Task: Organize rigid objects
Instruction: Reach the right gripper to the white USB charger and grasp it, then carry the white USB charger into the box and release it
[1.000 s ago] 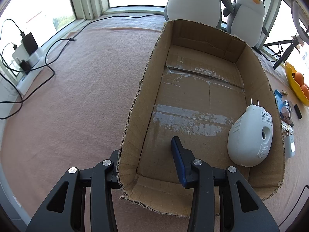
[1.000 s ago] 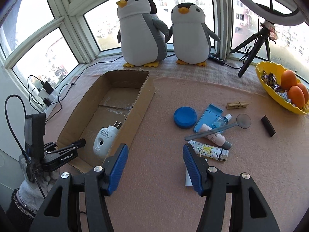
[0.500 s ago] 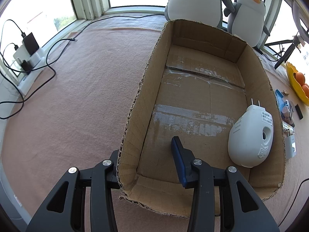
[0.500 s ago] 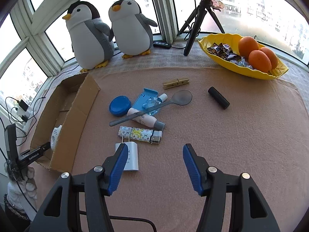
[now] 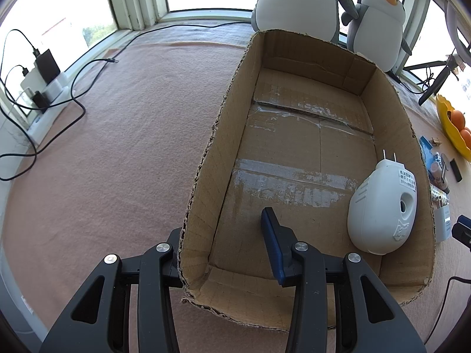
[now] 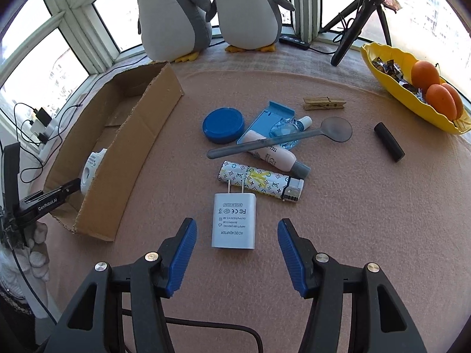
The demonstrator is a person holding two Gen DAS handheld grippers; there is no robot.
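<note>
An open cardboard box (image 5: 309,58) holds a white plug-in device (image 5: 382,206). My left gripper (image 5: 220,226) is shut on the box's near left corner, one finger outside the left wall and the other inside. It also shows at that corner in the right wrist view (image 6: 59,189). A white AC adapter (image 6: 234,220) lies flat on the pink cloth, prongs pointing away. My right gripper (image 6: 236,222) hangs just over it with a finger on each side. Its jaws are closing and the pads do not touch the adapter.
Beyond the adapter lie a patterned lighter (image 6: 259,184), a pink tube (image 6: 273,157), a grey spoon (image 6: 279,139), a blue lid (image 6: 223,125), a clothespin (image 6: 323,103) and a black cylinder (image 6: 388,141). A yellow fruit bowl (image 6: 382,67) sits far right. Two plush penguins (image 6: 173,14) stand behind.
My right gripper has swung away from the box towards the loose items and come down over the white adapter. Its jaws stand slightly narrower. The left gripper and the box have not moved.
</note>
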